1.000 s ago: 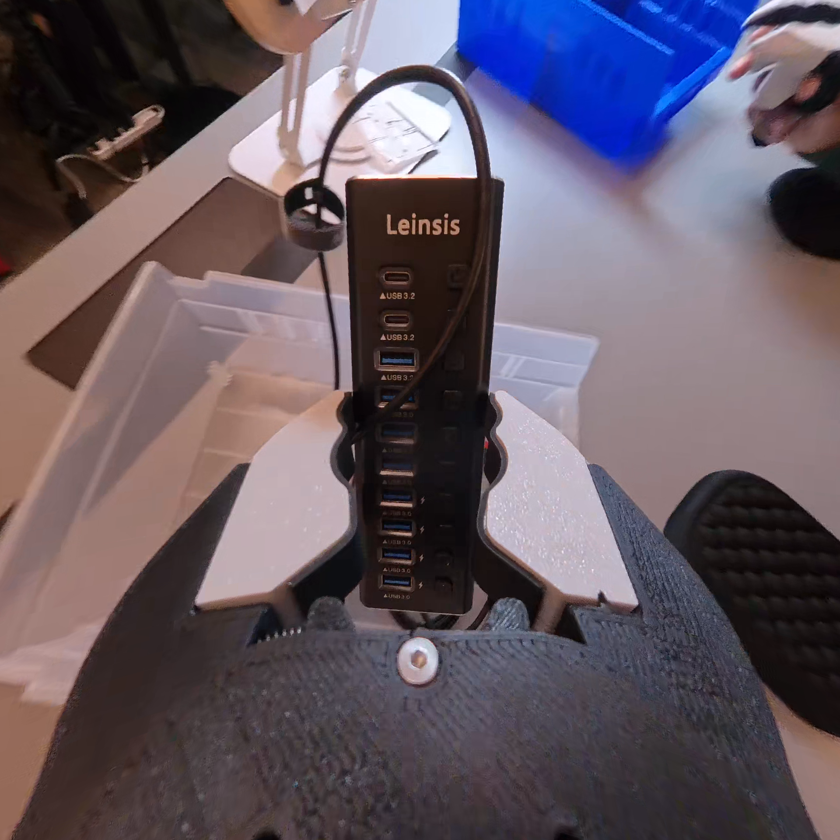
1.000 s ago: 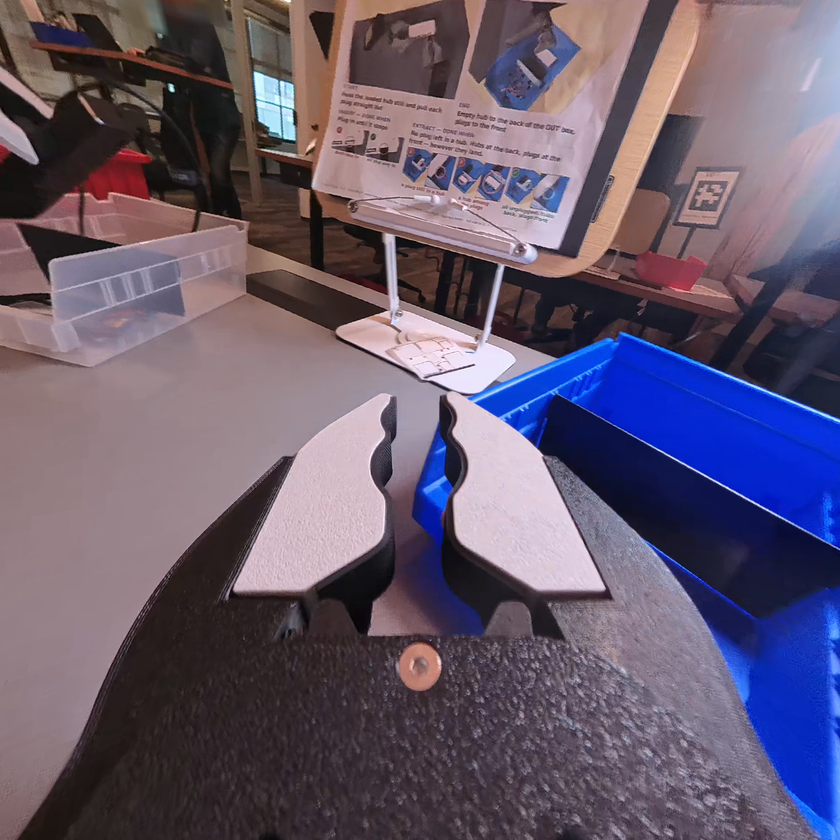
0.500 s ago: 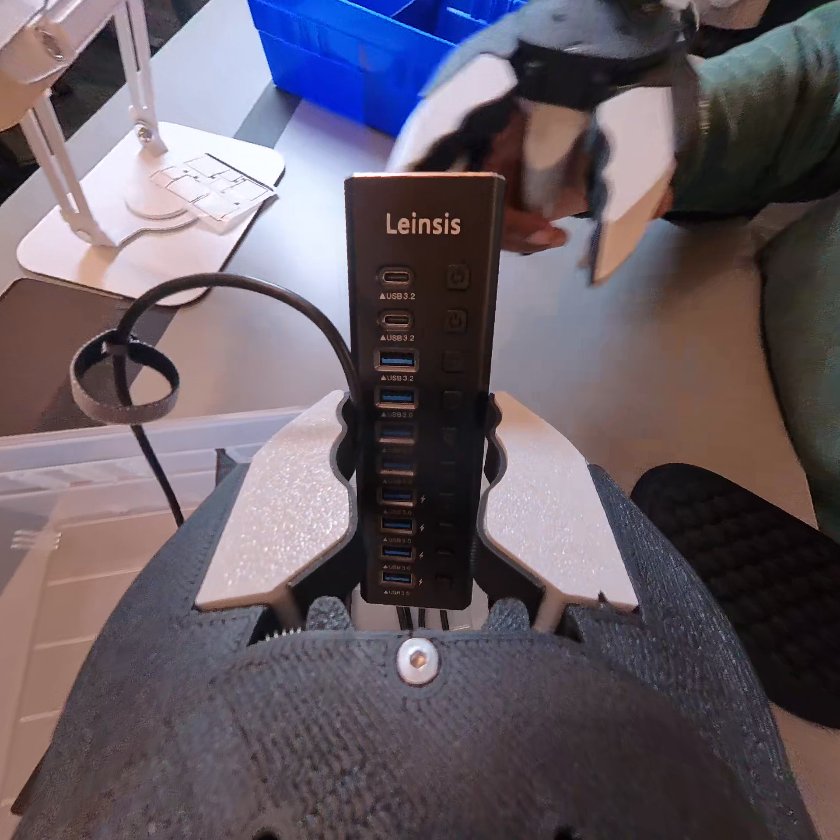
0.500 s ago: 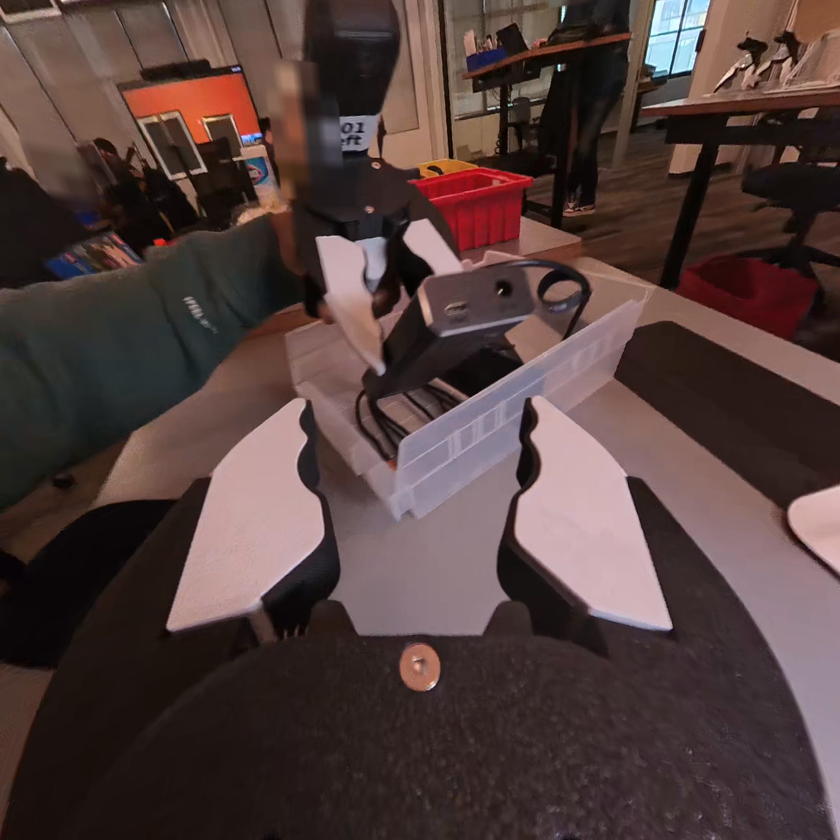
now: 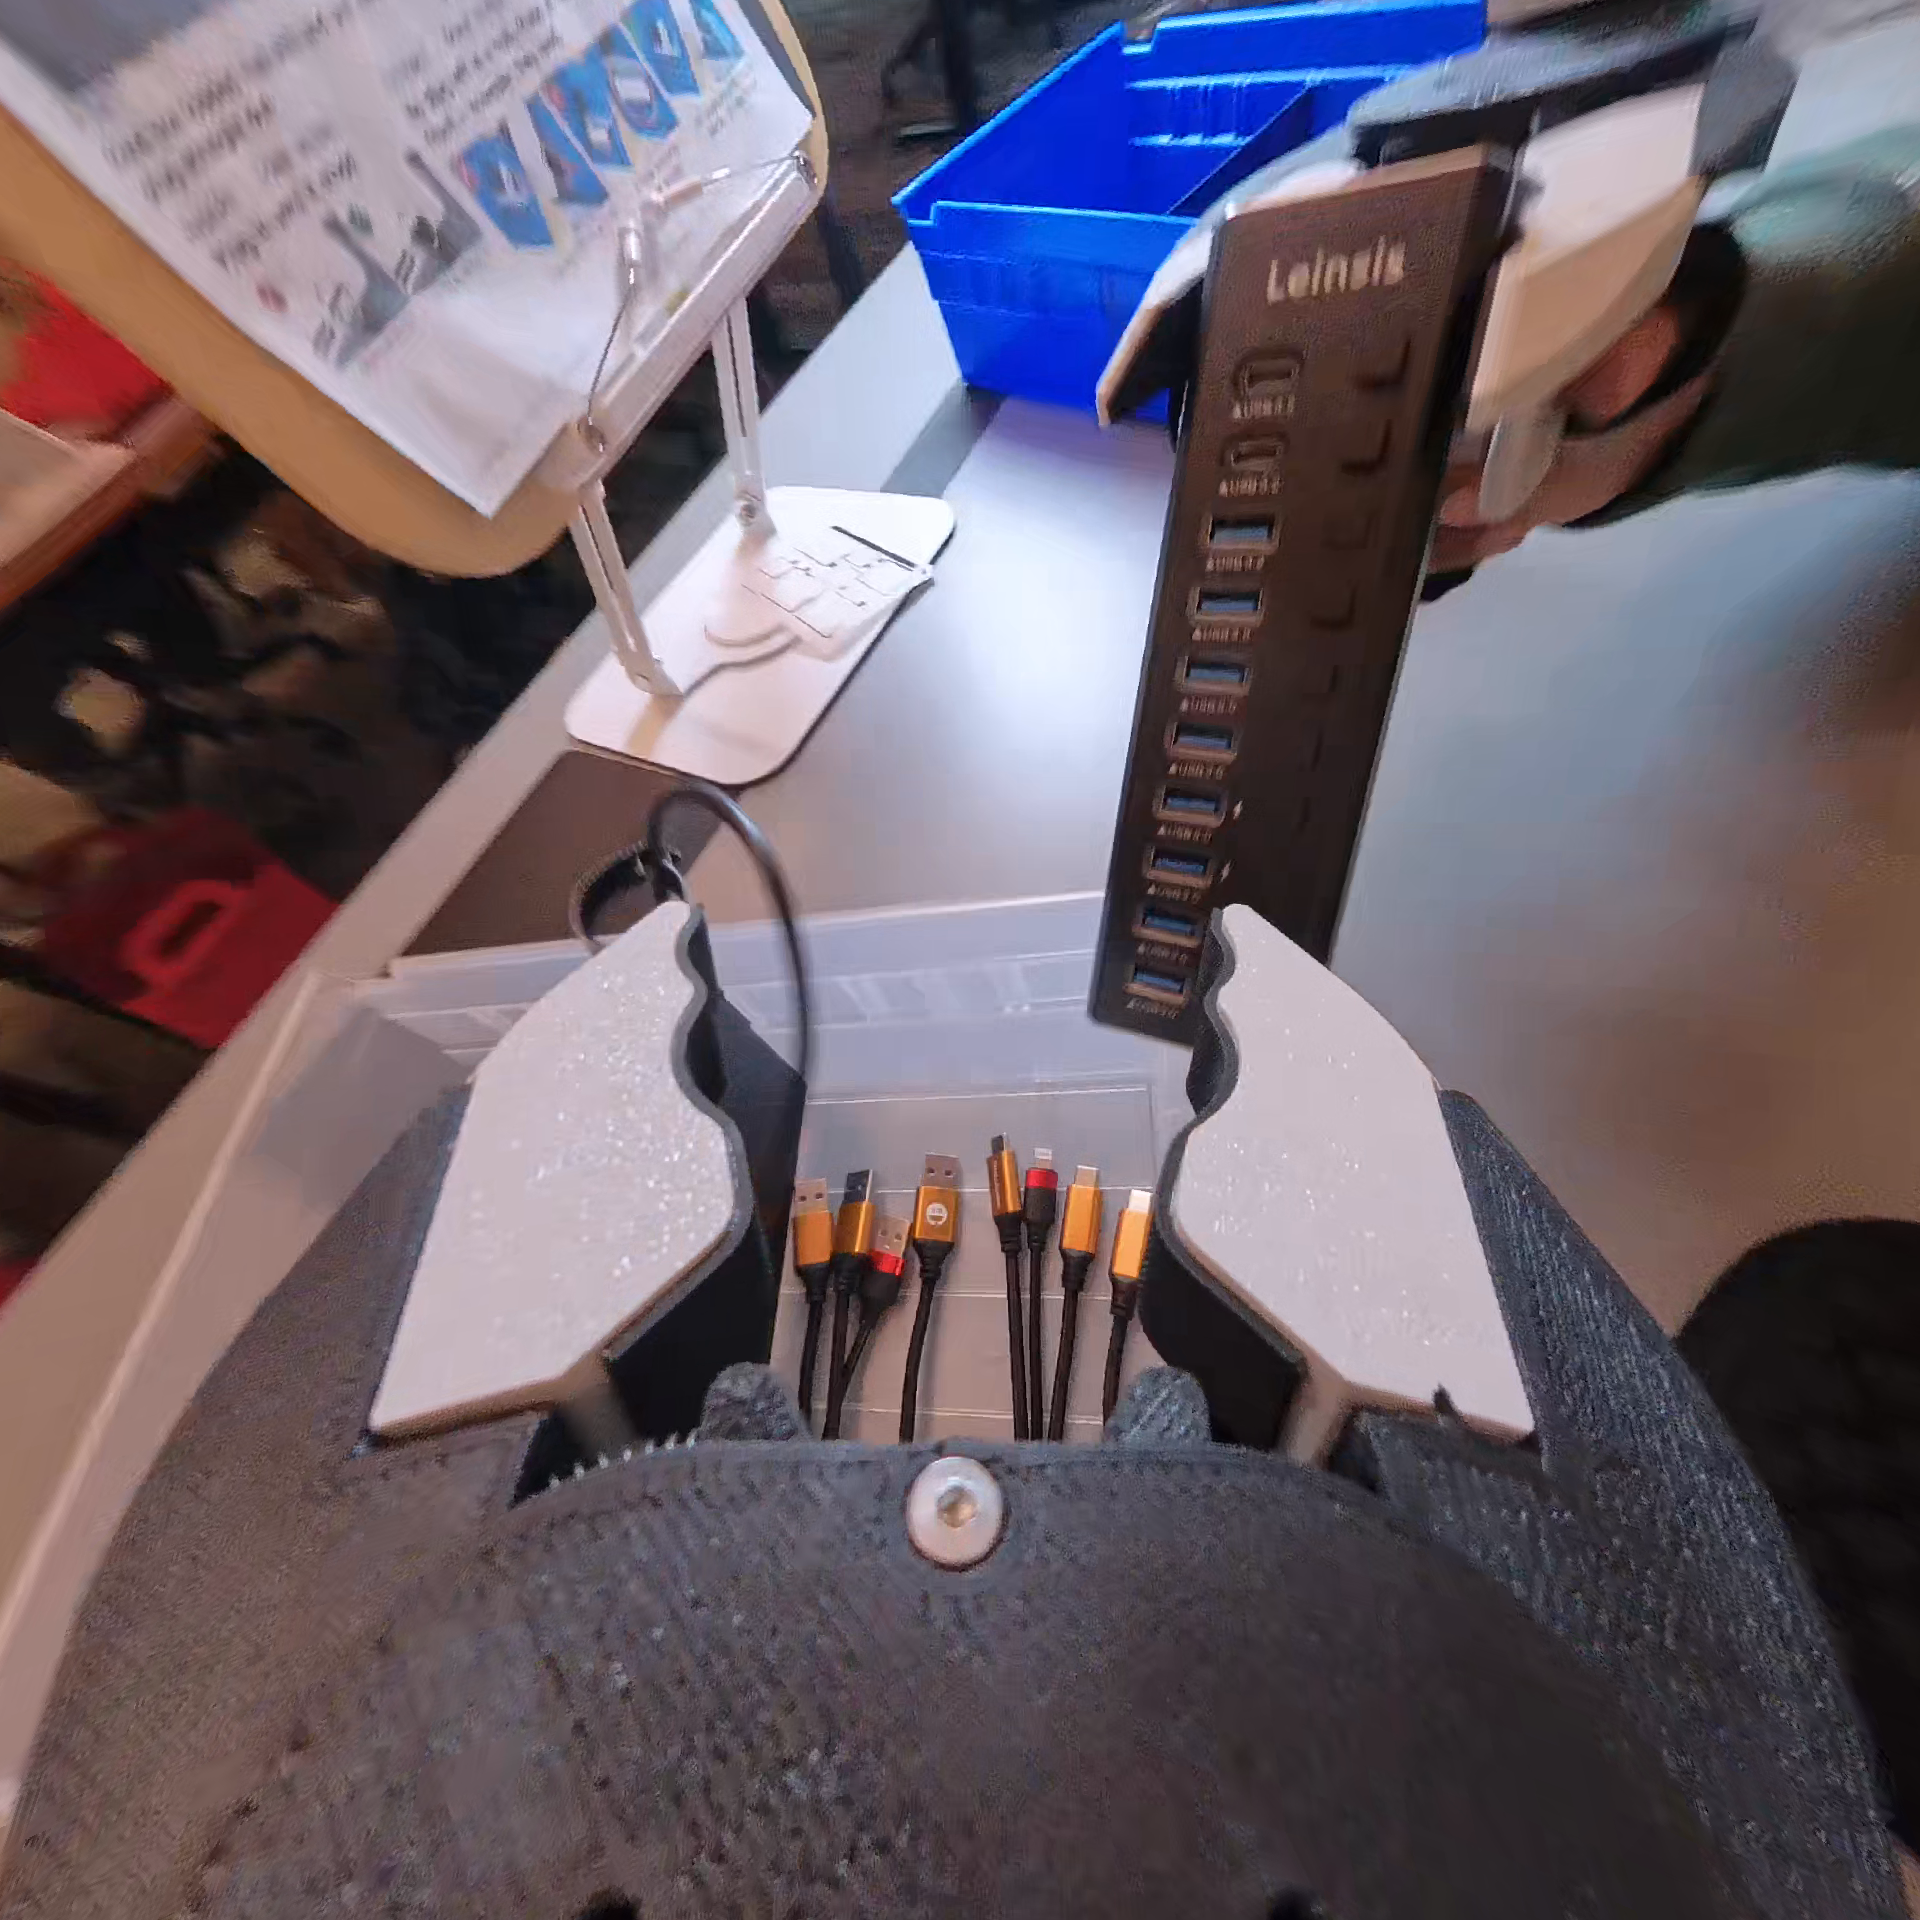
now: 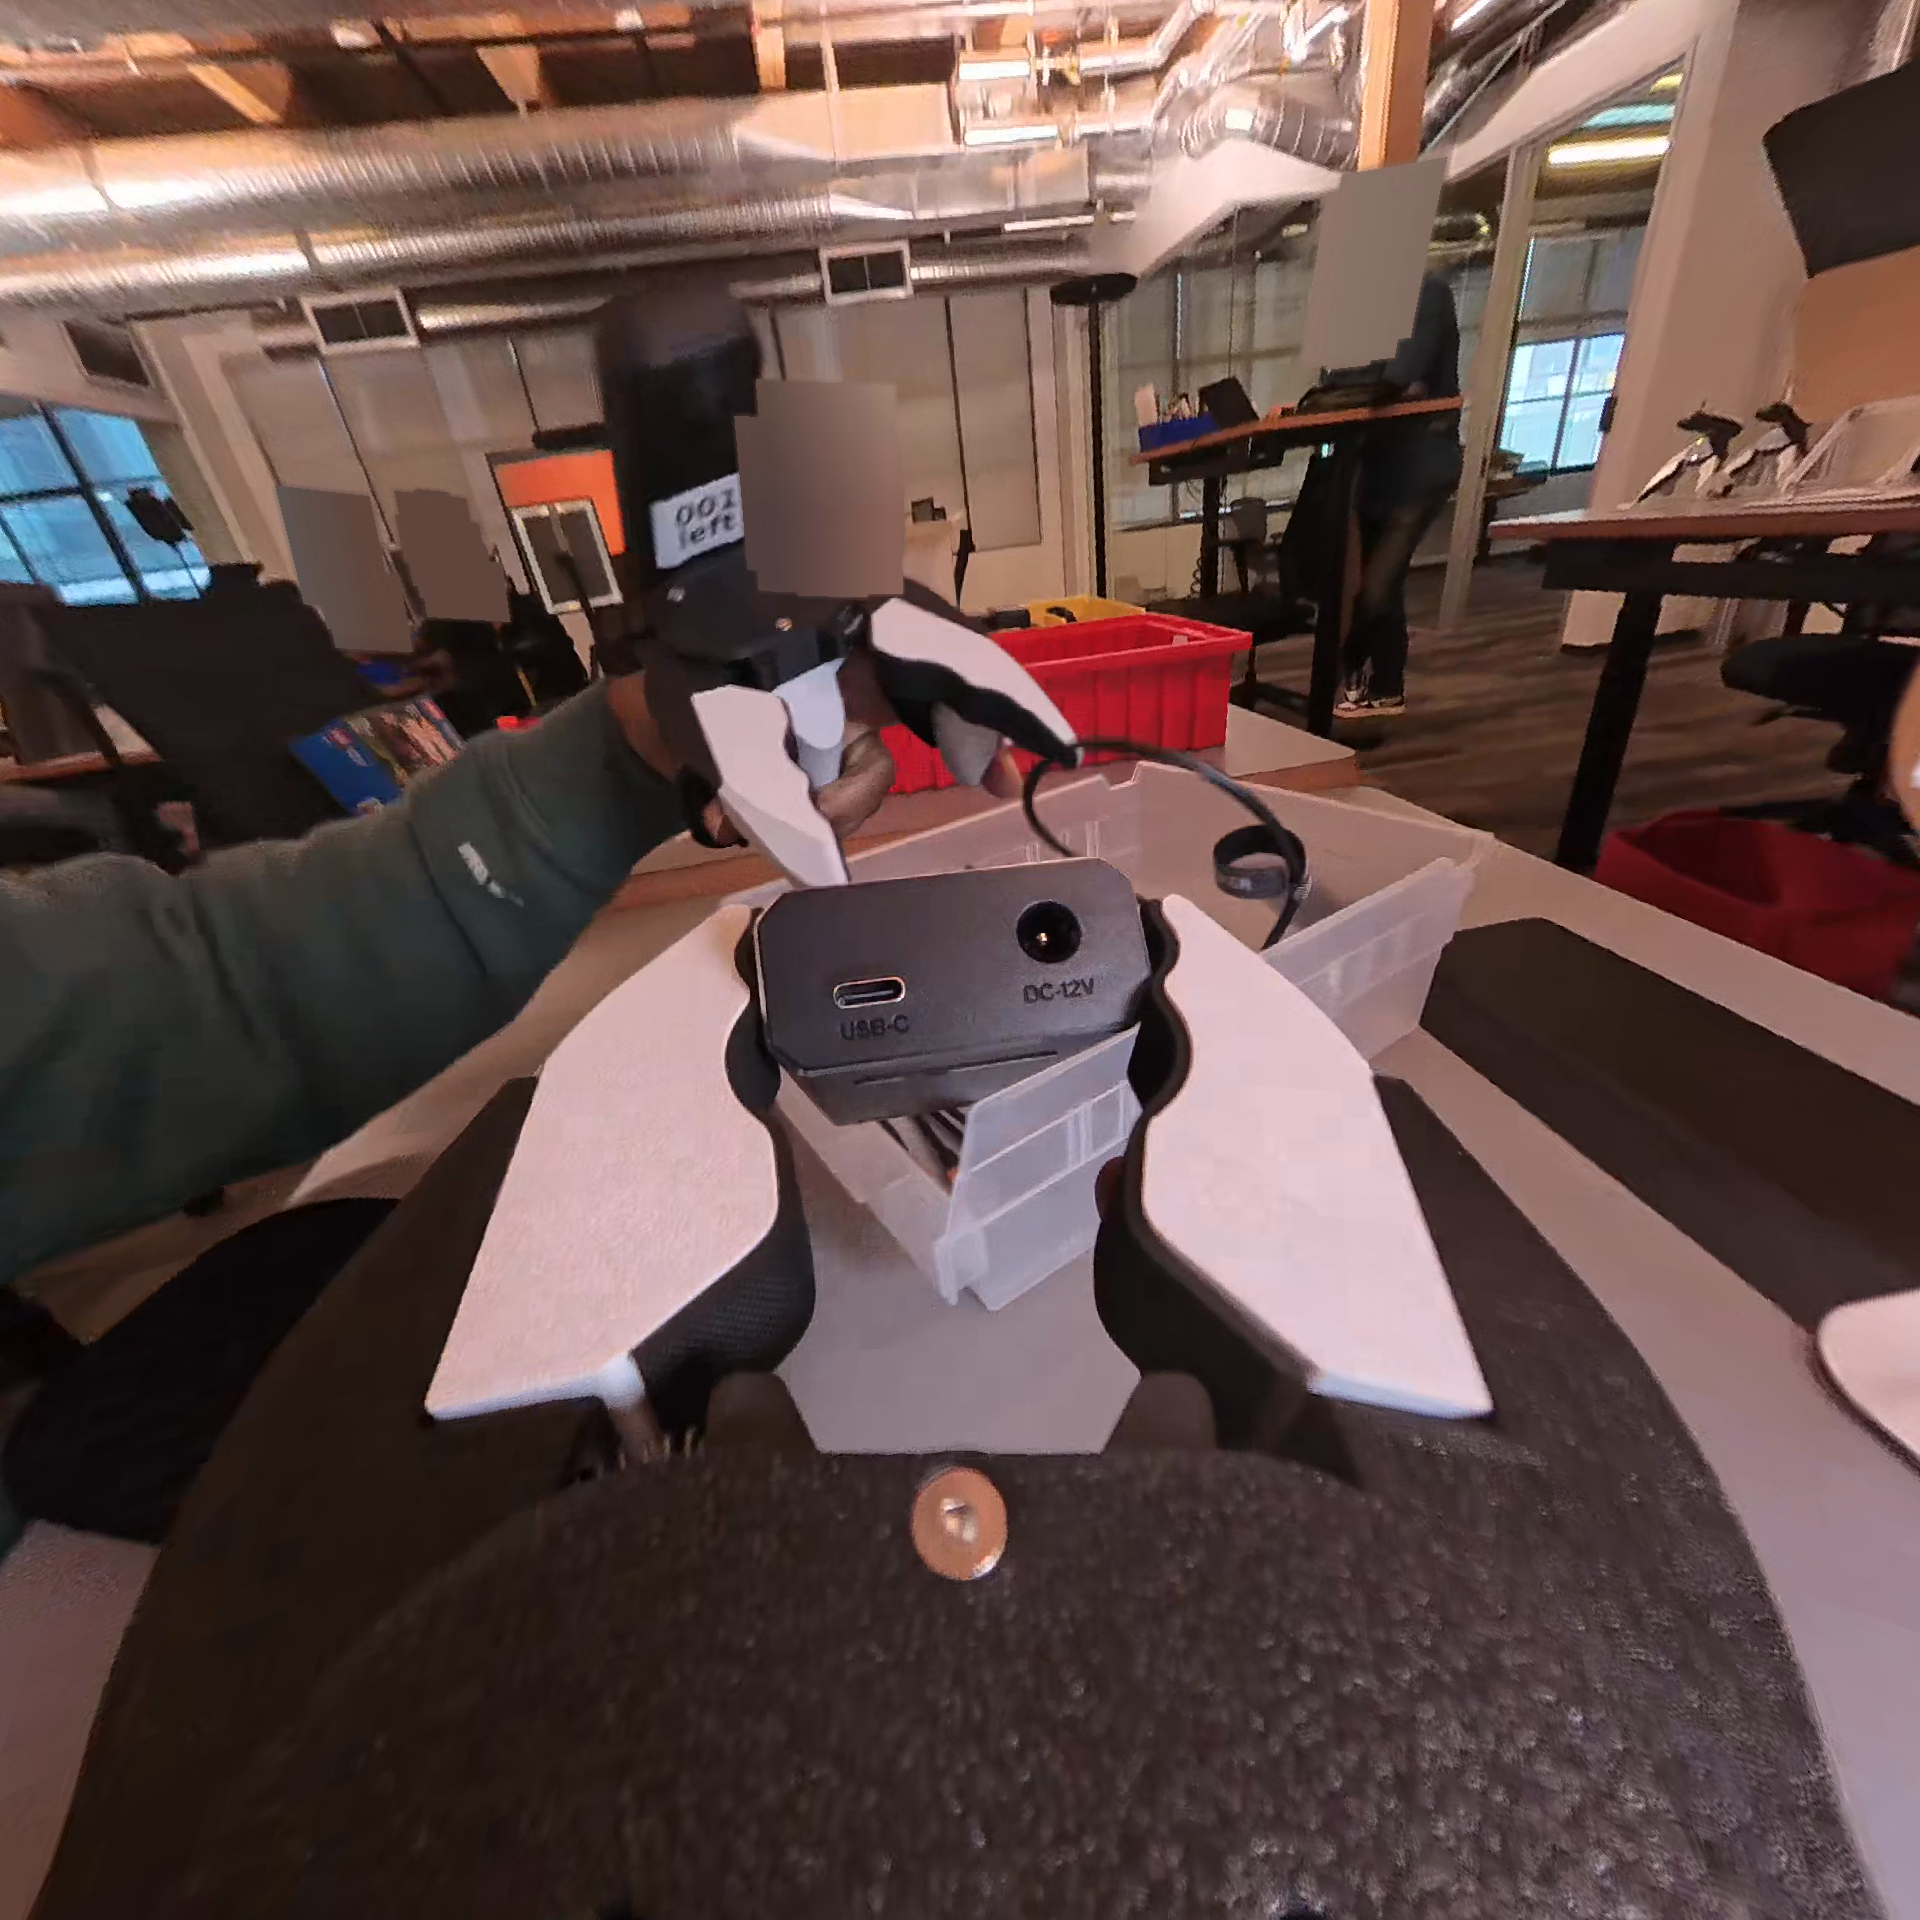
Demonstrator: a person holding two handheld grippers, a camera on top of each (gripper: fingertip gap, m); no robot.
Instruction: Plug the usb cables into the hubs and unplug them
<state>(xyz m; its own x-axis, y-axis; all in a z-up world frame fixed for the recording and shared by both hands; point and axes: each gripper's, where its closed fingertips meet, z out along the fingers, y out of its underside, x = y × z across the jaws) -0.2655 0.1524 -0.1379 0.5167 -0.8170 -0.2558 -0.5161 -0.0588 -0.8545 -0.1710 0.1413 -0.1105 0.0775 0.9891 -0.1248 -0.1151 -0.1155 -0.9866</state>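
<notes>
A long black USB hub [image 5: 1278, 623] with a row of ports hangs tilted over the table, its lower end at the clear bin's far rim [image 5: 935, 966]. My right gripper [image 6: 956, 925] is shut on the hub's end face [image 6: 945, 977]; in the left wrist view it [image 5: 1299, 457] clamps the hub's top. My left gripper [image 5: 951, 925] is open and empty above the bin, and shows beyond the hub in the right wrist view [image 6: 948, 812]. Several USB cables [image 5: 966, 1236] with orange and red plugs lie side by side in the bin. A black cord loop [image 5: 769, 883] arches over the bin.
A blue bin [image 5: 1039, 229] stands at the far side of the grey table. A white stand [image 5: 769, 623] holds an instruction sheet [image 5: 416, 187] at the back left. A dark mat [image 6: 1662, 1049] lies beside the clear bin [image 6: 1351, 956]. A red bin [image 6: 1122, 665] sits behind.
My left gripper has opened and let go of the hub, drawing back over the bin. My right gripper came in, opened, and shut on the hub's far end.
</notes>
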